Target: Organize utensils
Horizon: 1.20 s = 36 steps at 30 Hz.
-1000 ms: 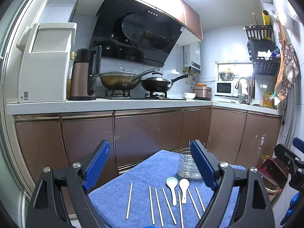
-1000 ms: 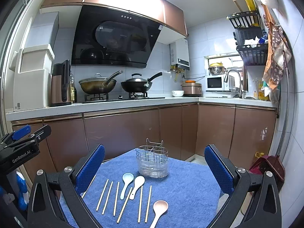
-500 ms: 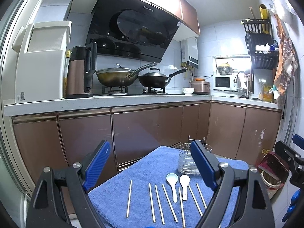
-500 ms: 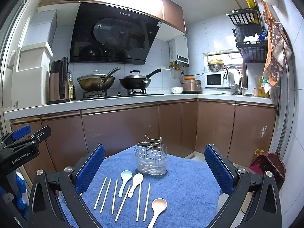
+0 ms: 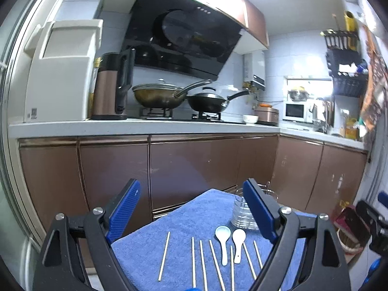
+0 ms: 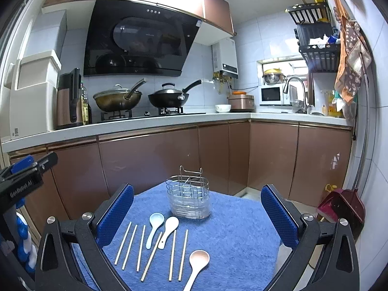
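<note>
- Both grippers hang above the blue towel [image 6: 230, 230] with jaws spread wide and nothing between them; I judge this a survey stance, no utensil yet chosen.
- The right gripper [image 6: 197, 214] frames most of the layout: the wire utensil holder [image 6: 188, 200] stands upright just beyond the gap between its jaws, slightly toward the left jaw, and looks empty (its clear liner makes that hard to confirm).
- The utensils lie flat in a rough row, handles toward the cameras, probably set out that way so each can be pinched singly. The pale blue spoon [image 6: 152, 226] and white spoon [image 6: 168, 229] sit side by side nearer the left jaw, bowls toward the holder; the chopsticks [image 6: 129, 243] fan out on either side of them, one crossing beneath the spoon handles.
- The beige spoon [image 6: 197, 263] lies closest to the camera, about midway between the jaws and apart from the rest.
- The left gripper [image 5: 191, 209] sees the same row between its jaws, while its right jaw hides part of the holder.
- Nothing blocks the way to the holder. The kitchen counter [image 6: 169, 121] with its woks, and the dustpan [image 6: 342, 205] on the floor outside the right jaw, are well clear.
- Likely trouble: thin chopsticks sunk in soft pile give the jaws little to grip.
</note>
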Motion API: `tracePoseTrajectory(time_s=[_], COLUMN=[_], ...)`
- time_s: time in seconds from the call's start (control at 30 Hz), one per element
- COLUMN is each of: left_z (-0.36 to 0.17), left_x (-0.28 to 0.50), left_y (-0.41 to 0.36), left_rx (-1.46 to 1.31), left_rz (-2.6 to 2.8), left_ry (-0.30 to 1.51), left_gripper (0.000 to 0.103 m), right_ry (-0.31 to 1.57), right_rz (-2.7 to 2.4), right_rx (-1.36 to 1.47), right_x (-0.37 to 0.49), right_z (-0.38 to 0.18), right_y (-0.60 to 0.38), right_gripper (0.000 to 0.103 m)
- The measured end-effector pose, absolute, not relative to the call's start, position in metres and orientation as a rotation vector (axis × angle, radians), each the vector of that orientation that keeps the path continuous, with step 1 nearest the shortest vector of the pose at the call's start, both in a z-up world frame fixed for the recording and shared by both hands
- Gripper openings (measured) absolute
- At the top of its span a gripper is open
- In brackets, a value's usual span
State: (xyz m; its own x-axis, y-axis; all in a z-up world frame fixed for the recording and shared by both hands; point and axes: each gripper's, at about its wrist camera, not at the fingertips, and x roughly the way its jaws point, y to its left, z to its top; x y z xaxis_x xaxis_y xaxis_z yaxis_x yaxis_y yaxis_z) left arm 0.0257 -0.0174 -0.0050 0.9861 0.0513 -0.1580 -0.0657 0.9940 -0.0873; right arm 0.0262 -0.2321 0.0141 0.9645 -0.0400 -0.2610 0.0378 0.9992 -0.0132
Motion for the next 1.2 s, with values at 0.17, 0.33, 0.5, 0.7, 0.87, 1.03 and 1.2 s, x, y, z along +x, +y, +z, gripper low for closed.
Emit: tracePoseTrajectory(time_s=[0.17,0.33,0.5,0.7,0.87,1.03,1.2], left_z=[-0.004,-0.009,-0.022,-0.052,-0.090,-0.127,-0.159], left_x=[0.044,0.060,0.083,0.119,0.158,0.201,0.239], left_y=[-0.017,-0.015,0.001,0.029,0.049,0.052,0.043], left_rx=[-0.105,-0.119,-0.168,-0.219,-0.279,-0.311,-0.314], left_rz=[0.067,0.052,0.093,0.099,0.030,-0.064,-0.130], left_ry=[0.174,0.207,0.269,0.421,0.593,0.771,0.921], left_gripper=[0.086,0.086,0.086,0.086,0.084,0.083,0.056], right_ry=[0.268,0.276,0.301,0.411,0.608,0.803,0.971], right_rz=[-0.058,-0.066,-0.058,-0.017,0.075,0.131,0.195], right_rx=[0.024,0.027,-0.024,-0.033,0.110,0.168,0.193], right_x=[0.035,0.047,0.065,0.102,0.147,0.199,0.245], right_z=[0.013,0.013,0.007,-0.017,-0.056,-0.097,-0.133], right_y=[-0.244,-0.247,-0.244,-0.238,-0.244,-0.244,-0.239], right_gripper=[0.103,0.103,0.103,0.103,0.103,0.087,0.056])
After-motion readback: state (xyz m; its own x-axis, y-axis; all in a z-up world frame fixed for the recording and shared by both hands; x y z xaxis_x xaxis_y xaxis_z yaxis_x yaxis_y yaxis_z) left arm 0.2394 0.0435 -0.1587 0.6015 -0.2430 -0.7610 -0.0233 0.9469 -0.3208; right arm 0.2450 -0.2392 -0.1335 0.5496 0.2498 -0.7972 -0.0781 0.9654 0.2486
